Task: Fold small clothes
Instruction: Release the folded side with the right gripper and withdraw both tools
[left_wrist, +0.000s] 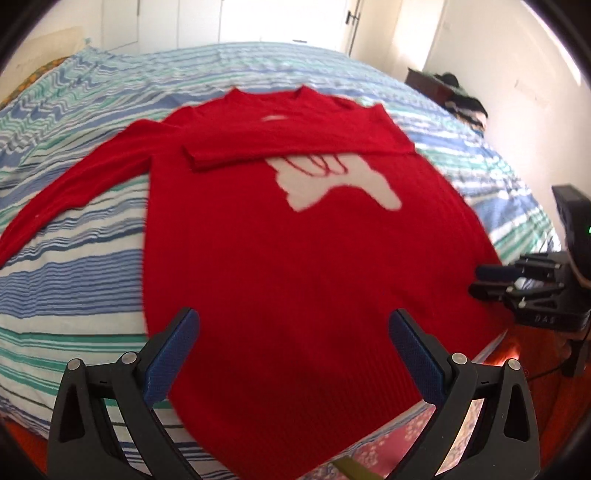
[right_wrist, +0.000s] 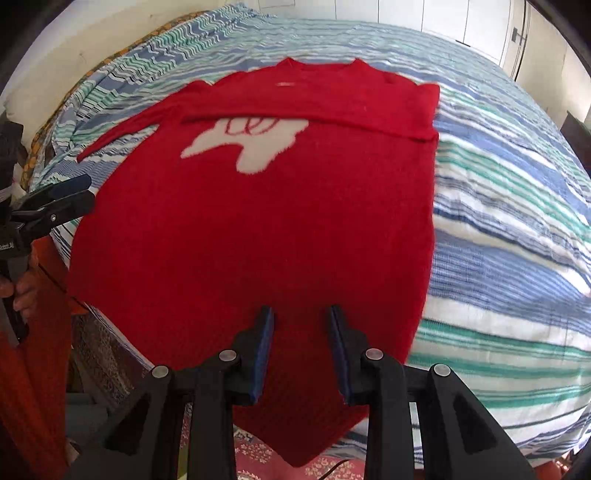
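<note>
A red knit sweater (left_wrist: 295, 251) with a white patch on the chest lies flat on the striped bed, hem towards me. Its right sleeve is folded across the chest; its left sleeve (left_wrist: 74, 184) stretches out to the left. In the right wrist view the sweater (right_wrist: 258, 229) fills the centre. My left gripper (left_wrist: 293, 325) is wide open and empty above the hem. My right gripper (right_wrist: 301, 314) is open, narrower, empty, above the hem; it also shows in the left wrist view (left_wrist: 480, 280) at the sweater's right edge. The left gripper shows in the right wrist view (right_wrist: 83, 194) at the left.
The bed cover (left_wrist: 74, 280) has blue, green and white stripes and spreads on all sides (right_wrist: 517, 221). A dark piece of furniture with clothes (left_wrist: 454, 92) stands at the far right. The bed's near edge shows a floral pink sheet (left_wrist: 388, 443).
</note>
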